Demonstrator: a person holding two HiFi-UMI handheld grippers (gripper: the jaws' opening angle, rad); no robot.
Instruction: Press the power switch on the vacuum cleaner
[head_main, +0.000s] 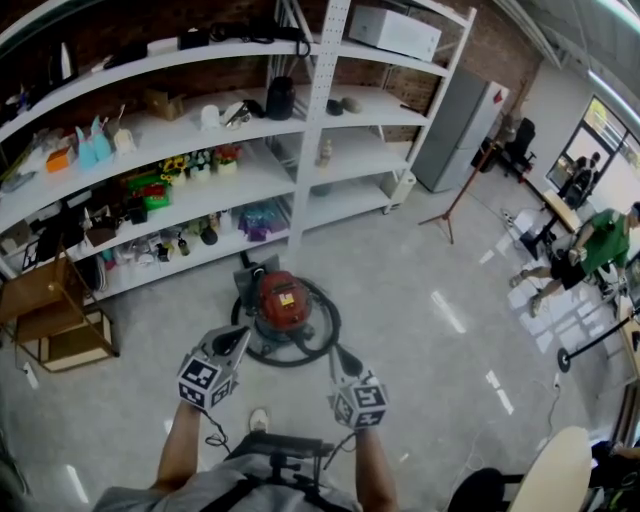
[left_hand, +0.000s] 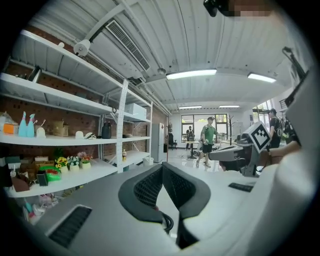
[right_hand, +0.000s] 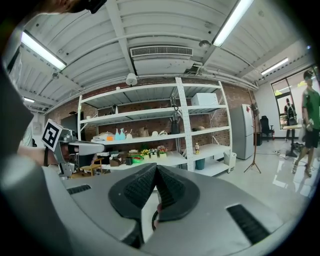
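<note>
Two grippers inspected, both in my hands. On my left gripper (head_main: 238, 338) the jaws are closed, with the pads meeting at the tips and nothing between them. My right gripper (head_main: 340, 355) is the same: jaws pressed together and empty.

The vacuum cleaner (head_main: 283, 300) is red-bodied. It stands on the grey floor (head_main: 420, 300) at my 12 o'clock, in front of the white shelving unit (head_main: 310, 130). A black hose (head_main: 327, 330) loops round its base. I cannot make out the power switch at this size.

My left gripper's tip lies at the vacuum's 7 o'clock, over the hose loop. My right gripper's tip lies at its 5 o'clock, by the loop's outer edge. I cannot confirm contact for either.

A wooden chair (head_main: 50, 315) stands at the vacuum's 9 o'clock, well apart. A person in a green top (head_main: 600, 240) is at 3 o'clock, far across the room.
</note>
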